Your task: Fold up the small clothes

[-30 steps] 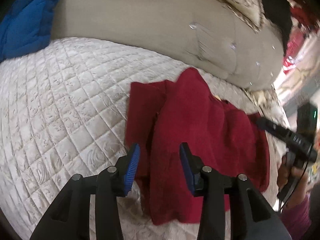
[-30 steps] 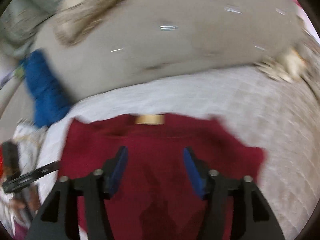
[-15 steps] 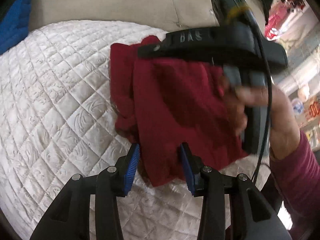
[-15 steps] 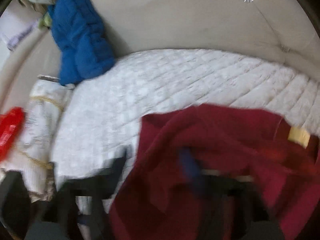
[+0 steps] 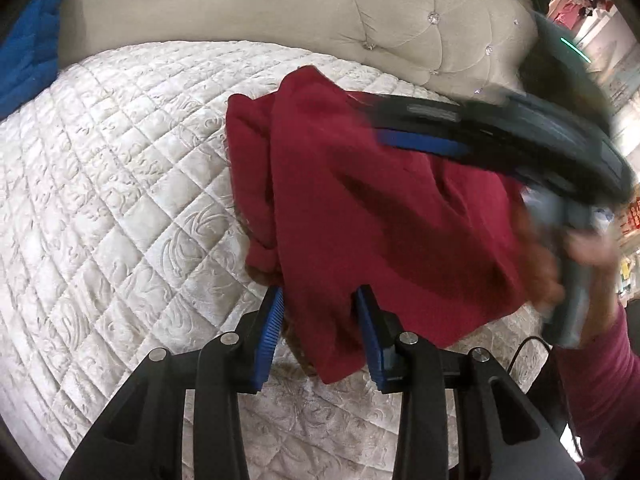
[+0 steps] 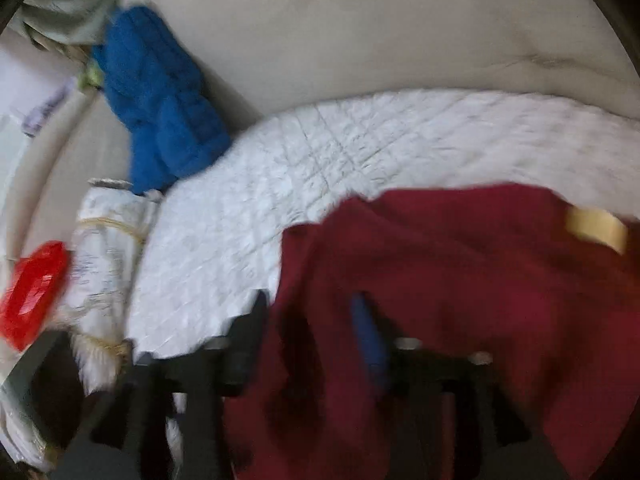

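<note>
A dark red garment (image 5: 380, 216) lies partly folded on the white quilted bed (image 5: 120, 184). My left gripper (image 5: 320, 332) is open, with the garment's near corner between its blue pads. My right gripper (image 5: 400, 128) reaches over the garment from the right, blurred, one blue pad showing above the cloth. In the right wrist view the red garment (image 6: 460, 280) with a tan label (image 6: 596, 228) drapes over my right gripper (image 6: 316, 328); both fingers show apart, so it is open.
A beige tufted headboard (image 5: 320, 12) runs behind the bed. A blue padded garment (image 6: 160, 112) lies at the bed's far corner. A white tied bundle (image 6: 104, 248) and a red object (image 6: 32, 296) sit beside the bed.
The right gripper has swung across the garment and dragged its cloth over. The left gripper has closed in on the near corner, still open.
</note>
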A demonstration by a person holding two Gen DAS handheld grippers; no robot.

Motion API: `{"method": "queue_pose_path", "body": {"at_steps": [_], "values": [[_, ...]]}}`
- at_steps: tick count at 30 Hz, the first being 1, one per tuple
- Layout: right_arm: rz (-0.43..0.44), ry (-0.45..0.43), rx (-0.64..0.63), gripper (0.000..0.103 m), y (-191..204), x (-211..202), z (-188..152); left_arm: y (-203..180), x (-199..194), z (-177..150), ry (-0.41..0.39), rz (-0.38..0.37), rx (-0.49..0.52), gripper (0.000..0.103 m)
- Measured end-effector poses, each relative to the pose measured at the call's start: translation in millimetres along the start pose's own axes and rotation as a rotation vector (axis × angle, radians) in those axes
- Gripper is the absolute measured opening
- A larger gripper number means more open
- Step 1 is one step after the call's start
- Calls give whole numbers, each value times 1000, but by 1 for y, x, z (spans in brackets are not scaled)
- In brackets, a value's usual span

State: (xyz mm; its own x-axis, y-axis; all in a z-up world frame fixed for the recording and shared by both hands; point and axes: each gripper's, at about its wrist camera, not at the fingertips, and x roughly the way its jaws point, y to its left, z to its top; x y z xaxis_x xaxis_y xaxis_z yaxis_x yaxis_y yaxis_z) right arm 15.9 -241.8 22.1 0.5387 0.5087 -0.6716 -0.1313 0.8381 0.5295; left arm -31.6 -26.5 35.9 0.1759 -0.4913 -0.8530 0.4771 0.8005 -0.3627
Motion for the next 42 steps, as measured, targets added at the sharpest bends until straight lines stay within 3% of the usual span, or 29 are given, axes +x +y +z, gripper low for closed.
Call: {"method": "queue_pose_path", "body": {"at_steps": [2,4,6,7,10,14,18,20,21,22,27,29,32,35,38,40,42], "values": [[-86,-80,-19,66,-10,-48,-14,-3,-1,2,-8,13,5,15],[-249,-158,-4,73,-32,-97,-28,-7,-1,2,-14,27,13,15],[-400,-189,47,73,-60,-132,-38,-12,1,1,-19,40,18,15],[-428,-181,82,73,-73,-144,-44,-15,1,0,-19,42,17,15],[-383,-175,157,73,-93,-171,-74,-17,3,-1,-19,44,10,15],[-370,-134,155,73,-98,-184,-121,-14,4,-7,-16,37,7,15],[-275,-118,153,71,-96,-190,-161,-17,6,-9,-4,5,17,16],[-230,-130,140,62,-93,-182,-166,-17,9,-8,0,7,14,16],[-237,-115,115,38,-91,-173,-167,-17,10,-7,2,4,10,16],[-271,-94,92,5,-89,-168,-167,-15,11,-6,6,2,-5,16],[-343,-127,-14,6,-73,-201,-166,-9,5,-11,-7,-4,-18,16],[-359,-126,7,6,-80,-212,-167,-10,5,-9,-6,0,-13,15],[-404,-41,33,6,-99,-191,-174,-8,6,-11,9,6,-11,15],[-385,-4,72,7,-105,-185,-184,-6,1,-13,3,12,-8,15],[-392,-9,113,18,-101,-199,-173,-9,-12,-10,-52,42,5,15],[-418,-60,82,34,-89,-209,-159,-10,-18,-6,-88,49,2,15],[-444,-115,36,43,-79,-211,-141,-11,-22,-1,-125,23,-15,17]]}}
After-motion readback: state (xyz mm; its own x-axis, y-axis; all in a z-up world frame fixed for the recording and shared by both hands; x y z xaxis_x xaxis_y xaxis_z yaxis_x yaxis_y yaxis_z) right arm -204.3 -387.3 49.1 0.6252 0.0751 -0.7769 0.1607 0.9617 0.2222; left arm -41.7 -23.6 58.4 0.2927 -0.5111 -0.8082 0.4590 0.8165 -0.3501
